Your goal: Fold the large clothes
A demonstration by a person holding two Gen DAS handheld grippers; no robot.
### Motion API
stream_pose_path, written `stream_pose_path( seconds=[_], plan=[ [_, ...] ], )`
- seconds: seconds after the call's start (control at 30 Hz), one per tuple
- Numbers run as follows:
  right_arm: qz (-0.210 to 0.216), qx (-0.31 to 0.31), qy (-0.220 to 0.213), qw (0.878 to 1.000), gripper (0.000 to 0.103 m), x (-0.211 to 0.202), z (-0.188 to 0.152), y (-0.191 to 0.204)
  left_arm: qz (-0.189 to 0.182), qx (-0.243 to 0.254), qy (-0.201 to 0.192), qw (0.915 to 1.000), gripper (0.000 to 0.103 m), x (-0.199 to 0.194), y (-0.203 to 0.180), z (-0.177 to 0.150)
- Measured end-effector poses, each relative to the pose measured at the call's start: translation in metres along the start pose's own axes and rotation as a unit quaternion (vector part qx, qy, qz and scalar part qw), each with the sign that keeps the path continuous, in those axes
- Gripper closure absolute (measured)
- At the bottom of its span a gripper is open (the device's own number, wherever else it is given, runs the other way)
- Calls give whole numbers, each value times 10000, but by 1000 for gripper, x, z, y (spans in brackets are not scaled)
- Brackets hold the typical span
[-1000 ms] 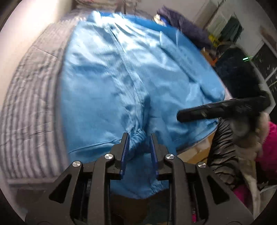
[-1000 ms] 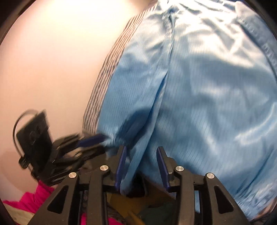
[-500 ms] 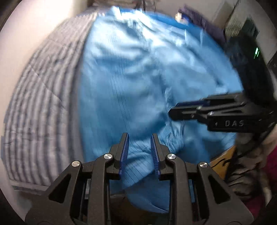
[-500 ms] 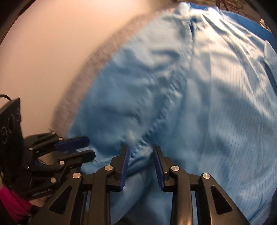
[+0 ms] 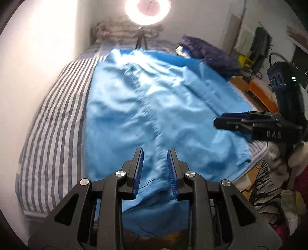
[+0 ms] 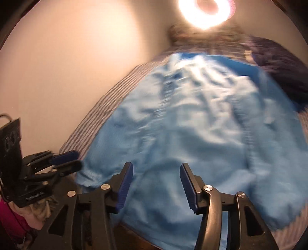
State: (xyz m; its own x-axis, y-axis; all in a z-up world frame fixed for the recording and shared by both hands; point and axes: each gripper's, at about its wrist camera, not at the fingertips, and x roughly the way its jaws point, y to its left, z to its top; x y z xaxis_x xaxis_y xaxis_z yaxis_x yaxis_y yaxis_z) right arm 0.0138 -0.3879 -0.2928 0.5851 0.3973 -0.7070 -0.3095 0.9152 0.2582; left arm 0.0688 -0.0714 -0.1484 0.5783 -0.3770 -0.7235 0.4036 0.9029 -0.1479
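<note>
Bed (image 5: 53, 123) with grey-striped cover carries the blue garment (image 5: 154, 107), spread flat across it, near edge hanging over the bedside. Dark purple bundle (image 5: 209, 55) lies at the garment's far right corner. Right claw (image 6: 156, 184) released, jaws wide, nothing between them. Left claw (image 5: 155, 171) released, jaws apart above the garment's centre seam.

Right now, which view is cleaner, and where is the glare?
Left wrist view: fairly sharp; the ring light blows out the top and washes the left wall; garment seams readable. Right wrist view: motion-blurred; garment and striped sheet smeared; same light flares at top.
</note>
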Motion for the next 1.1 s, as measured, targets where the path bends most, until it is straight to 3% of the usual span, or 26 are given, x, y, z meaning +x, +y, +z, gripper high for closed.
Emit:
stream_pose_path(
  seconds=[0.1, 0.17, 0.2, 0.37, 0.5, 0.67, 0.8, 0.83, 0.87, 0.93, 0.97, 1.03, 1.1],
  plan=[
    [-654, 280, -134, 9974, 48, -32, -2, -35, -169, 93, -63, 9998, 78, -5, -15, 11],
    [-1025, 386, -138, 9939, 37, -50, -2, -56, -306, 166, -44, 9994, 78, -3, -25, 17],
    [-1214, 465, -123, 9914, 36, -58, -4, -72, -341, 197, -30, 9992, 78, 2, -28, 21],
    [-1644, 1080, -35, 9805, 35, -92, -14, -143, -609, 86, 185, 9979, 78, 23, -43, 31],
    [-1577, 1669, 22, 9733, 27, -93, -18, -194, -856, -96, 254, 9960, 63, 32, -55, 39],
    [-1668, 2196, 309, 9607, 27, -75, -22, -244, -938, 98, 258, 9952, 62, 39, -74, 51],
    [-1348, 2617, 458, 9546, 28, -59, -24, -274, -966, 107, 273, 9949, 62, 46, -79, 56],
    [-1258, 2646, 475, 9549, 36, -54, -25, -275, -946, 95, 282, 9951, 62, 48, -80, 57],
    [-1112, 2656, 541, 9561, 57, -48, -25, -276, -938, 85, 292, 9951, 62, 49, -79, 58],
    [-857, 2603, 671, 9594, 83, -40, -26, -273, -932, 91, 294, 9952, 62, 49, -79, 59],
    [-859, 2534, 695, 9610, 92, -38, -26, -269, -911, 117, 292, 9953, 62, 49, -79, 59],
    [-954, 2375, 635, 9646, 103, -40, -24, -261, -872, 139, 299, 9956, 62, 49, -78, 59],
    [-1103, 2302, 452, 9658, 103, -49, -19, -255, -872, 148, 305, 9956, 62, 49, -75, 60]
  ],
)
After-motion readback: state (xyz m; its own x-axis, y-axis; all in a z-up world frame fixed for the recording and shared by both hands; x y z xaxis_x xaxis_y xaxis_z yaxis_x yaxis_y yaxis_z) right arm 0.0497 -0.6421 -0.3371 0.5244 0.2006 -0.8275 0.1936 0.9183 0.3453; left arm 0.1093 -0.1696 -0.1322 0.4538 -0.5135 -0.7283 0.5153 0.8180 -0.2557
